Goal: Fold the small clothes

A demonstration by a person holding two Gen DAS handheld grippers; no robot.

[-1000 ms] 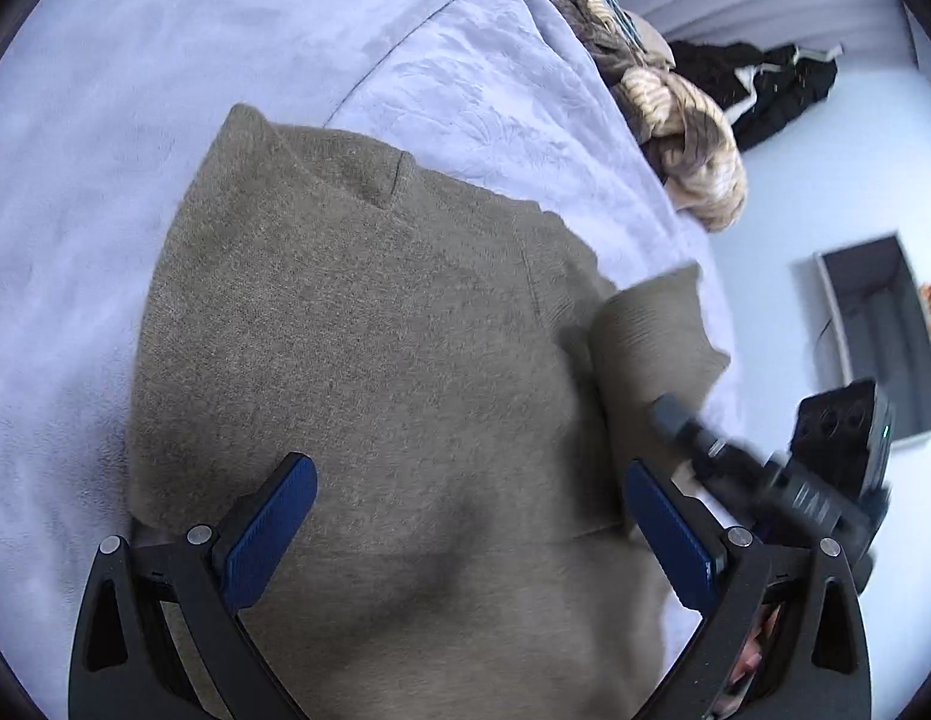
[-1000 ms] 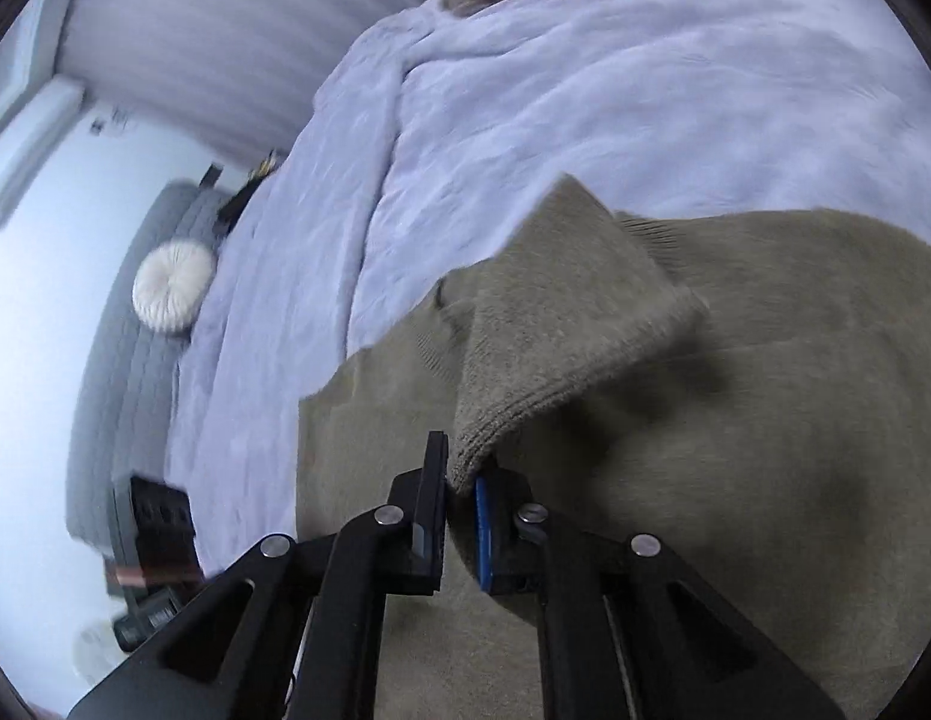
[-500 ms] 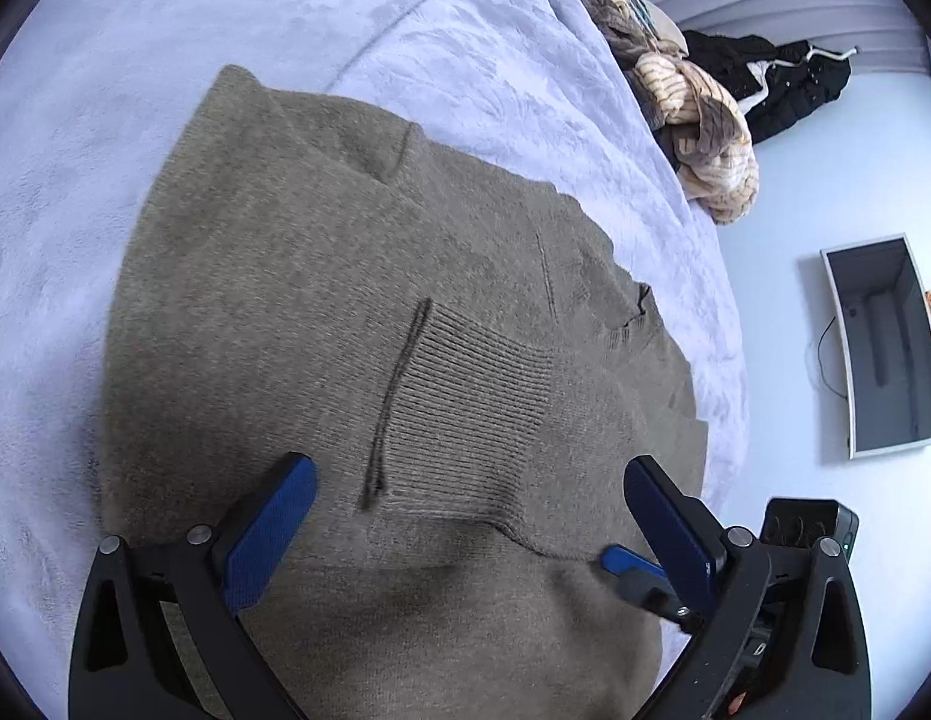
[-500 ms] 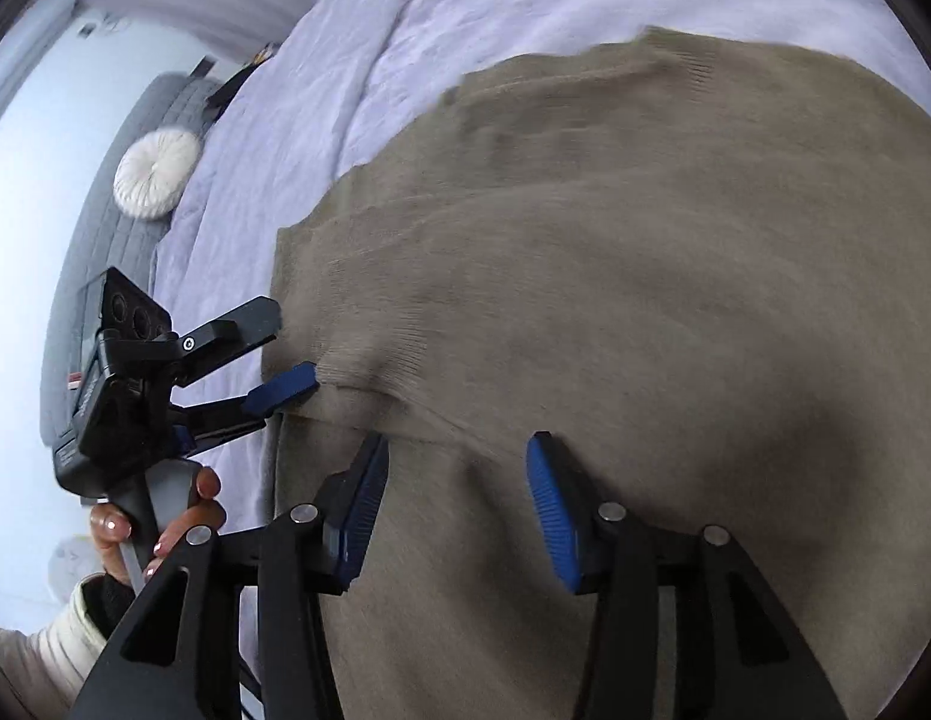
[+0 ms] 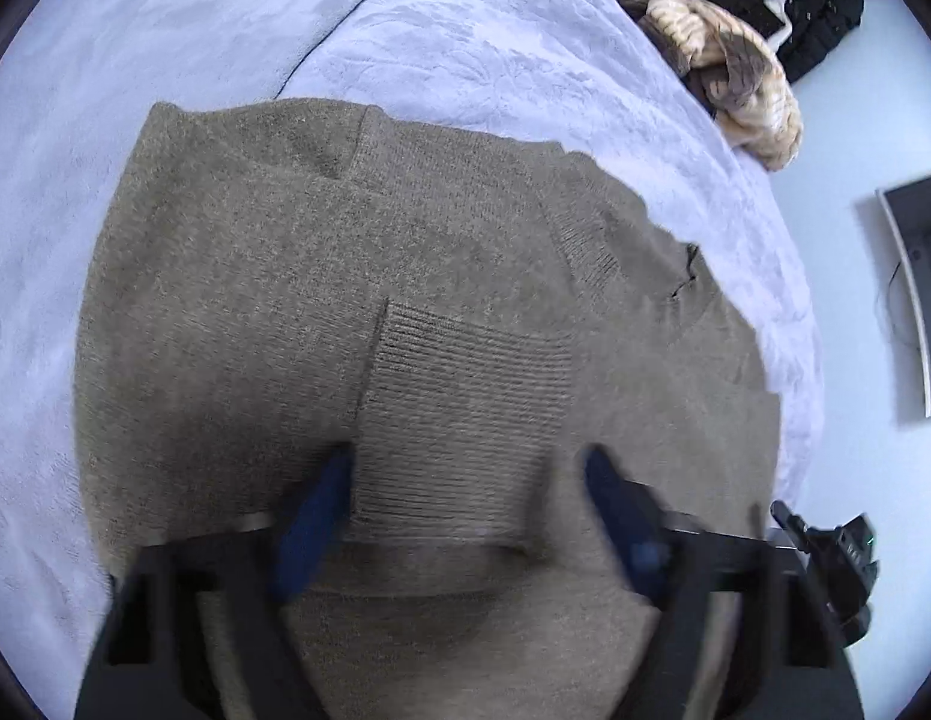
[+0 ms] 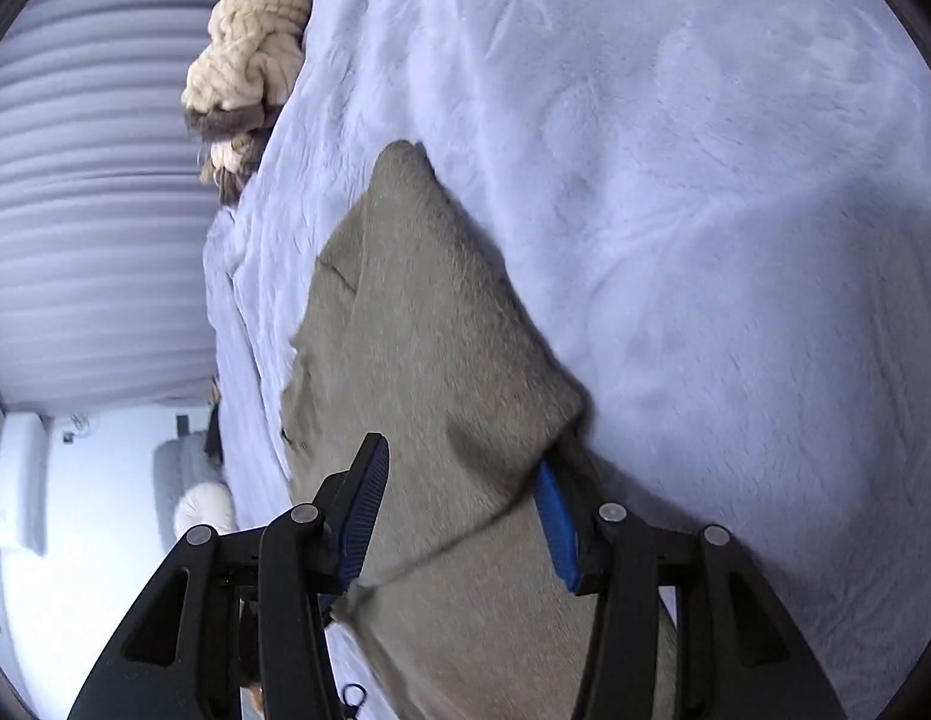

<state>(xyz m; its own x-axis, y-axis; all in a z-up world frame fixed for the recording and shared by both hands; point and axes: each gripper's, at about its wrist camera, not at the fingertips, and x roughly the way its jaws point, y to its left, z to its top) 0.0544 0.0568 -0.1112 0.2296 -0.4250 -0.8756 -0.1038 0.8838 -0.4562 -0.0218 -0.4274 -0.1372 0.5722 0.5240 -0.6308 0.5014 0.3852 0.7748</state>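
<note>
Lavender plush bedding [image 5: 495,42] carries the work. Nearest, the left gripper [image 5: 465,480] hovers blurred with its jaws apart over a ribbed sleeve cuff [image 5: 465,414] already laid across the olive knit sweater [image 5: 237,300]. The right gripper [image 6: 459,498] is spread too, one finger tucked beneath the sweater's edge, clamping nothing. Judging by this, sleeves are in; the body fold remains. Farther off lies a tan fuzzy throw [image 5: 735,72].

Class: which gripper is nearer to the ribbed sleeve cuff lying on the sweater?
Left. The left gripper straddles the ribbed cuff; the right gripper straddles the sweater's edge.
</note>
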